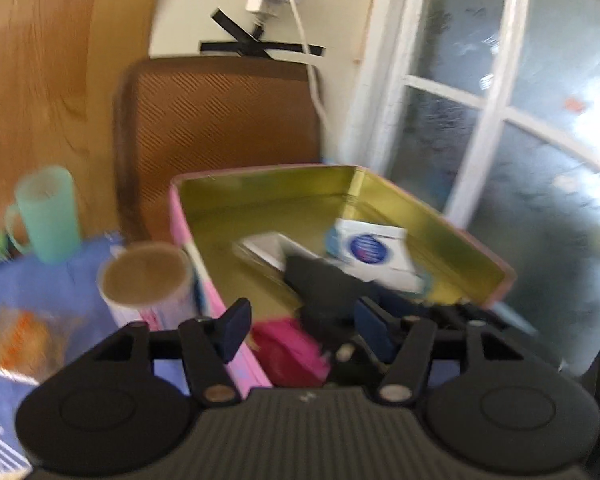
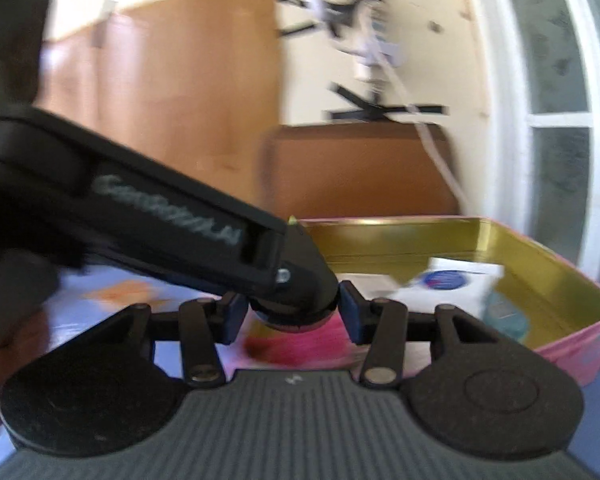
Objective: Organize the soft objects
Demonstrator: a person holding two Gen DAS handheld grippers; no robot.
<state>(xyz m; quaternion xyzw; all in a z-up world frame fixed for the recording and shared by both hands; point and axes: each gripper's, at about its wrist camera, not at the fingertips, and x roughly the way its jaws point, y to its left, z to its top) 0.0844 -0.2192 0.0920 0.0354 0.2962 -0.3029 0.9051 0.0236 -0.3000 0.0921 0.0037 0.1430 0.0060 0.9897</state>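
Note:
A pink tin box [image 1: 204,280] with a gold inside stands on the blue table; it also shows in the right wrist view [image 2: 572,328]. Inside it lie a white packet with a blue round logo [image 1: 374,250], also in the right wrist view [image 2: 452,280], and a bright pink soft object [image 1: 288,350], also in the right wrist view [image 2: 300,344]. My left gripper [image 1: 300,324] is open over the box's near end, above the pink object. My right gripper [image 2: 294,316] is open; the left gripper's black body [image 2: 180,240] crosses in front of it, just above the pink object.
A tape roll with a cardboard core [image 1: 148,280] stands left of the box. A mint green mug [image 1: 46,216] and an orange wrapped item [image 1: 20,340] are on the table's left. A brown chair back [image 1: 216,128] and a window [image 1: 500,120] are behind.

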